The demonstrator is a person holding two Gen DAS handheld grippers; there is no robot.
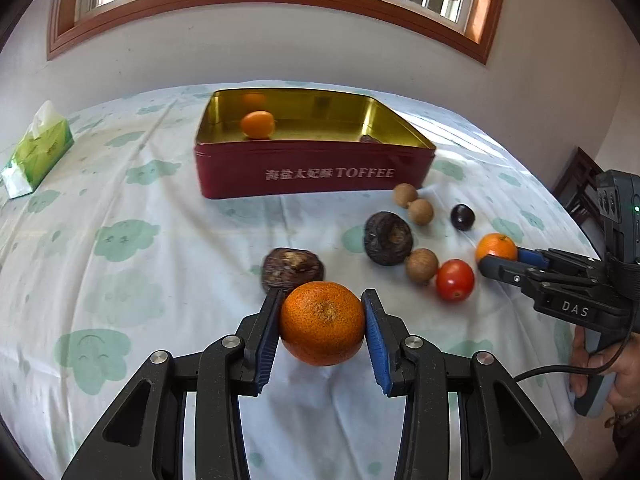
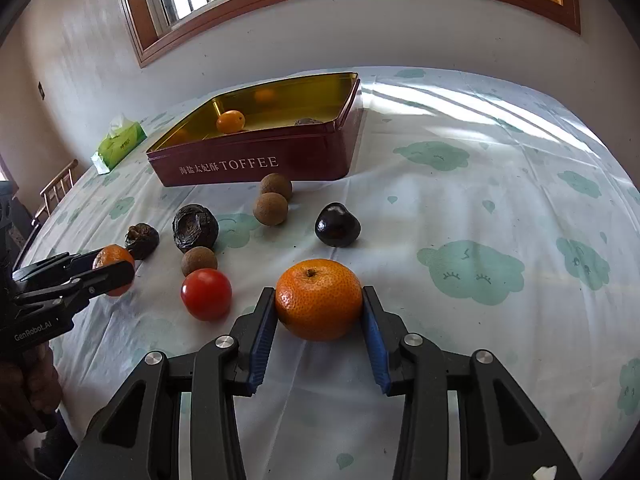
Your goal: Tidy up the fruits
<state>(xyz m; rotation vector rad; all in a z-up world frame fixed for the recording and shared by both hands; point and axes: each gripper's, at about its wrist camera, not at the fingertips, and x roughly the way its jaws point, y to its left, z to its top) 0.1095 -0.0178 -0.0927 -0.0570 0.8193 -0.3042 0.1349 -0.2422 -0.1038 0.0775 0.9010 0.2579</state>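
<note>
A: Clamping down on a mandarin (image 1: 322, 323) with the left gripper (image 1: 322, 322), blue pads pressing both flanks, fruit resting on the cloud-print tablecloth (image 1: 120, 240).

B: Doing likewise with the right gripper (image 2: 319, 306), pinching a second mandarin (image 2: 319, 299), stem scar facing up and slightly away.

A: Facing the red toffee tin (image 1: 312, 172) straight ahead and beyond, well apart from both fruits. Sitting squat, these mandarins, no real long axis, short axis running through the stem.

B: Holding already one kumquat (image 2: 231, 121) inside the tin. Judging the left grip nearer the tin's front wall, the right reaching diagonally leftward past the cherry tomato (image 2: 206, 294) and longans (image 2: 271, 209).

A: Needing a lift over the rim next, probably.
</note>
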